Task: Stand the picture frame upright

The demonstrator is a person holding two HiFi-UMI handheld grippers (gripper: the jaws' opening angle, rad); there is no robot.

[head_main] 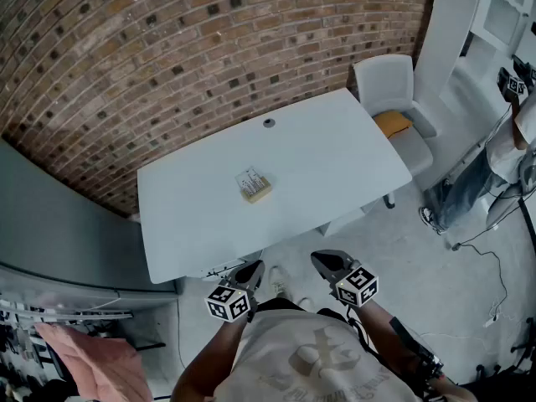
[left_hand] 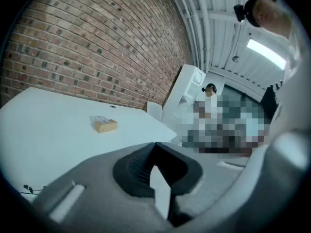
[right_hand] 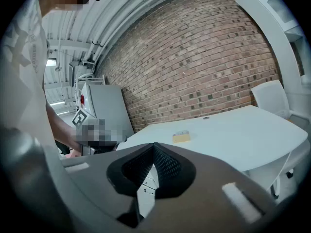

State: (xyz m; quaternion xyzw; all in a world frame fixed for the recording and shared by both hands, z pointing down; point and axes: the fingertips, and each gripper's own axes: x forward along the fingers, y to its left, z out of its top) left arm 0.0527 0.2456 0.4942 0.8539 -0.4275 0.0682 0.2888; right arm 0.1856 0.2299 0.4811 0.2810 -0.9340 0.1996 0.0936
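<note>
Frame: small tan wooden rectangular picture frame (head_main: 255,185) is lying flat mid white counter (head_main: 335,149) | Handling: being judged light, stiff, perhaps fragile; an outer edge is being favoured for the grip | Grippers: left hand-held gripper (head_main: 249,270) and right hand-held gripper (head_main: 323,261) are being held closed, empty, short of the counter

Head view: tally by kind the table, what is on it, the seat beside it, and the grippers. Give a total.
Table: 1
Frame: 1
Cable hole: 1
Chair: 1
Cushion: 1
Grippers: 2, left gripper, right gripper
Total: 7
</note>
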